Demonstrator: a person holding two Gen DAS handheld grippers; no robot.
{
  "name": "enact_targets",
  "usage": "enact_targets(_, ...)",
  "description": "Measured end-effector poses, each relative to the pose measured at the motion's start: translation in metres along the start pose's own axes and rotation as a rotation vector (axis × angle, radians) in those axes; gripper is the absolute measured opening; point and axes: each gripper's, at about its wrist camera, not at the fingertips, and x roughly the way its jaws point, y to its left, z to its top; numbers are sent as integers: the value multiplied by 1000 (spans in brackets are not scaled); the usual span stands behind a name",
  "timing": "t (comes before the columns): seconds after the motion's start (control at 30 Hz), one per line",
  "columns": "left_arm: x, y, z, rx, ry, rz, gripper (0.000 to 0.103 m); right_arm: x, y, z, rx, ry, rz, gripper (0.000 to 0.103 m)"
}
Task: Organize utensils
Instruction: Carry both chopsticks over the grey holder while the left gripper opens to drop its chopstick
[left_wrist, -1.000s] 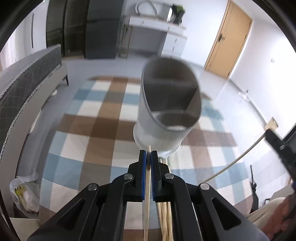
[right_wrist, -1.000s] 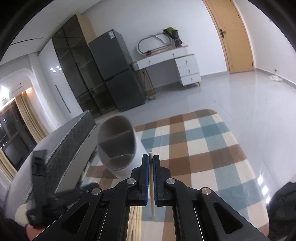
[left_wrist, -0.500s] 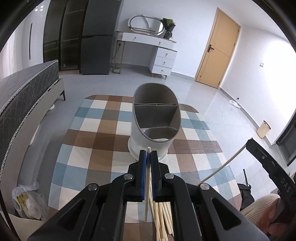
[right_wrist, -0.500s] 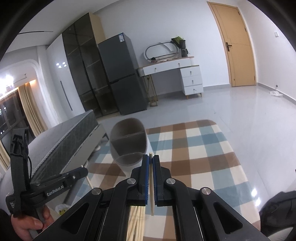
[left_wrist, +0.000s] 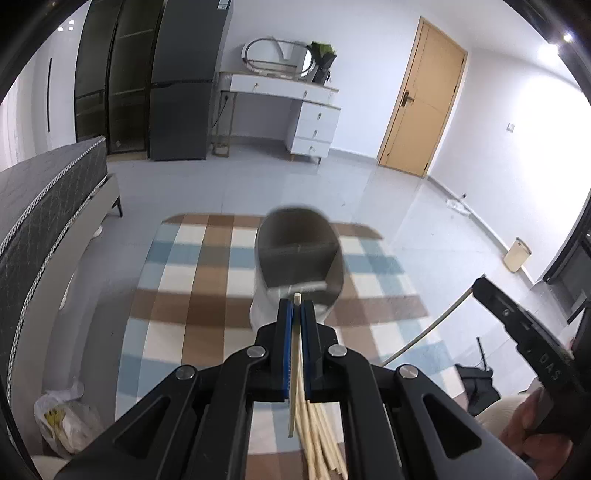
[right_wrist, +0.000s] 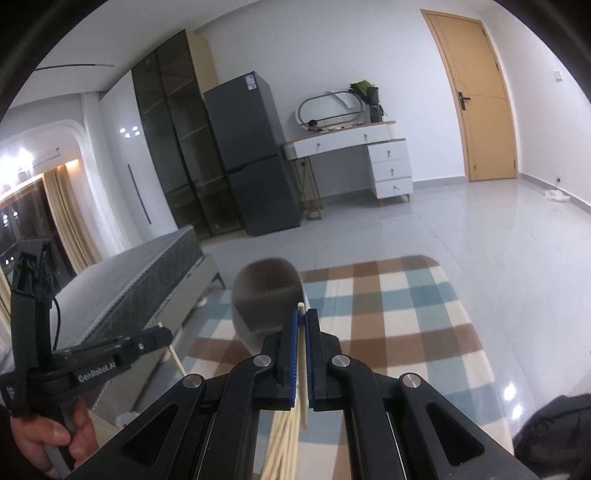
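**White-walled room with tiled floor and plaid rug**

In the left wrist view, pale glossy floor tiles (left_wrist: 369, 192) run to white walls (left_wrist: 373, 66). A checked rug (left_wrist: 192, 288) of blue, brown and cream lies at centre. At 12 o'clock stands a white dressing table (left_wrist: 284, 107) with drawers, an oval mirror (left_wrist: 273, 55) above it. A dark refrigerator (left_wrist: 184, 81) and glass-fronted cabinet (left_wrist: 110, 74) sit at 11, a wooden door (left_wrist: 421, 107) at 1, a grey quilted bed (left_wrist: 40, 206) at 9. In the right wrist view, lit curtains (right_wrist: 62, 218) hang at 9.
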Motion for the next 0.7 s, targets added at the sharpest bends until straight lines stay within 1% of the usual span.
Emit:
enact_targets(0.2, -11, -4, 52, -20, -56, -42, 0, 8, 5, 48, -13, -19, 52, 3)
enact_targets(0.33, -13, -9, 87, -12, -107, -49, 0, 20, 11, 87, -33, -37, 79, 3)
enact_targets(0.47, -10, -12, 119, 13, -172, -46, 0, 37, 21, 119, -72, -60, 101, 3)
enact_targets(0.6, 4, -7, 134, 23, -200, -42, 0, 62, 34, 139, -129, -69, 113, 3)
enact_targets(0.7, 18, 3, 138, 7, -211, -49, 0, 82, 41, 142, -166, -65, 114, 3)
